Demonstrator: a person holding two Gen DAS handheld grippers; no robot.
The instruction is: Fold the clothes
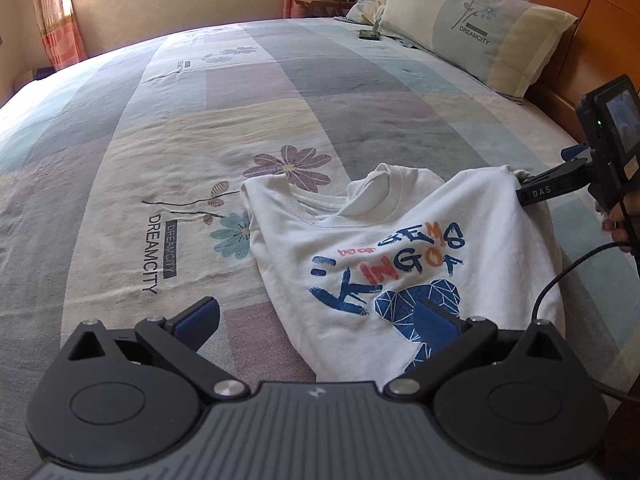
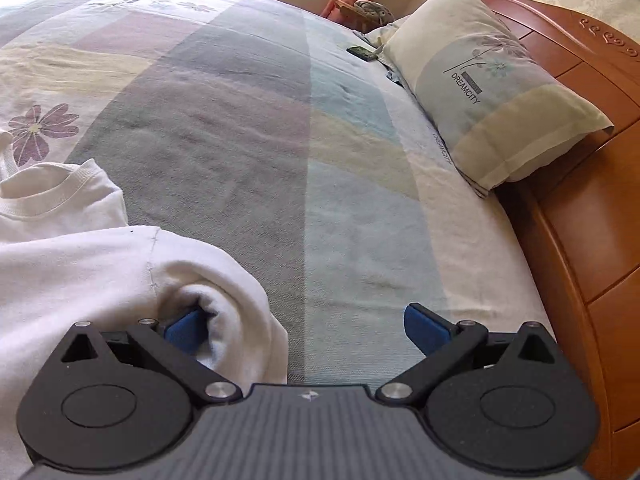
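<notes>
A white T-shirt with a blue, red and orange print lies crumpled on the patterned bed sheet, collar toward the far side. My left gripper is open above the shirt's near part, its right pad over the blue print and its left pad over the sheet. My right gripper is open too. Its left pad is pressed into a bunched fold of the T-shirt; its right pad is over the sheet. In the left wrist view the right gripper touches the shirt's raised right edge.
Two pillows lean on the wooden headboard at the right. A small dark object lies on the sheet near them. A black cable hangs by a hand. Curtains and a window are at the back.
</notes>
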